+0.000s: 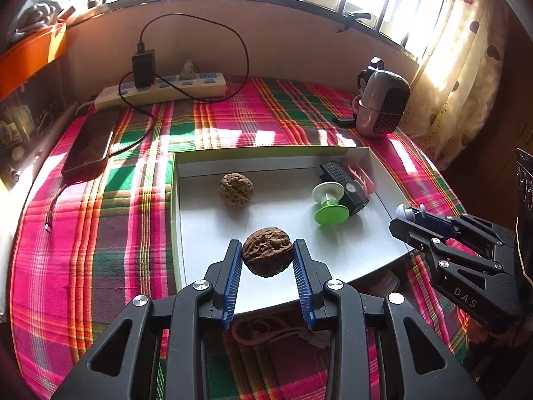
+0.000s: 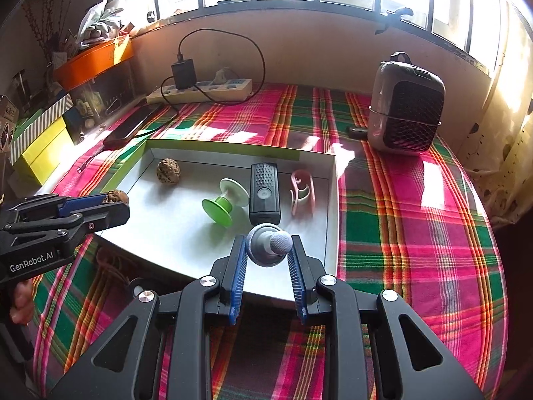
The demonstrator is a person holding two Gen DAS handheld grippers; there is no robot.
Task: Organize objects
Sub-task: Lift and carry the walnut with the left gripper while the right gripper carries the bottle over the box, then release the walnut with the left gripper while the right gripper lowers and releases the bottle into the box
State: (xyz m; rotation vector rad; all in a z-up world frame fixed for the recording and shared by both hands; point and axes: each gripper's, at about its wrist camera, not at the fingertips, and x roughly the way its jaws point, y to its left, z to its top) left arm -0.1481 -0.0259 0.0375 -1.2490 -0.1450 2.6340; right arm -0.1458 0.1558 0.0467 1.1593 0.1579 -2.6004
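My left gripper point(image 1: 267, 252) is shut on a brown walnut point(image 1: 267, 251) and holds it over the near part of a white box lid point(image 1: 383, 173); it also shows in the right wrist view point(image 2: 115, 200). My right gripper point(image 2: 267, 245) is shut on a small grey spool-like piece point(image 2: 268, 243) over the tray's near edge point(image 2: 329, 200); it shows in the left wrist view point(image 1: 408, 215). In the tray lie a second walnut point(image 1: 236, 189), a green and white spool point(image 1: 328, 203), a black remote-like device point(image 2: 264, 188) and a pink clip point(image 2: 301, 193).
The tray sits on a plaid cloth point(image 1: 100, 233). A phone point(image 1: 90, 141) lies at the left, a power strip with charger point(image 1: 160, 88) at the back, a grey speaker point(image 2: 406, 106) at the back right. Boxes point(image 2: 43, 136) stand at the far left.
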